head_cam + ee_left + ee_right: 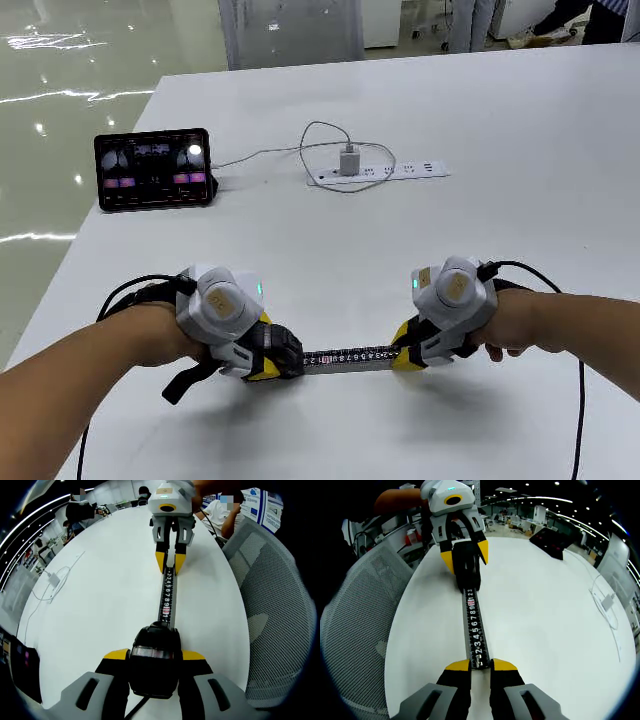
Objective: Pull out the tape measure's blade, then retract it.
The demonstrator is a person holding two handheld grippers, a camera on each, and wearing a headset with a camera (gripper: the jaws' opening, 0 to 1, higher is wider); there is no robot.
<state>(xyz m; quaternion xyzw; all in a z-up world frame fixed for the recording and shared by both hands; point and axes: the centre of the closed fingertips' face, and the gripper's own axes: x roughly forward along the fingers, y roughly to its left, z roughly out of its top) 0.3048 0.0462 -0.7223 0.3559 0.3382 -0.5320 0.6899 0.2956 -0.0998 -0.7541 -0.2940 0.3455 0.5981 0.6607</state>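
Head view: L gripper (268, 350) fingers clamp the tape measure (286, 352) body near the worktop (400, 250) edge; R gripper (402, 350) fingers pinch the blade (350, 357) tip, partly drawn. Risk: weak pinch lets blade snap back, whipping.

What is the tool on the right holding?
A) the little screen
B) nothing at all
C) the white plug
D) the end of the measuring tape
D: the right tool is pinched shut on the tip of the blade, which stretches across the table to the black case clamped in the left tool.
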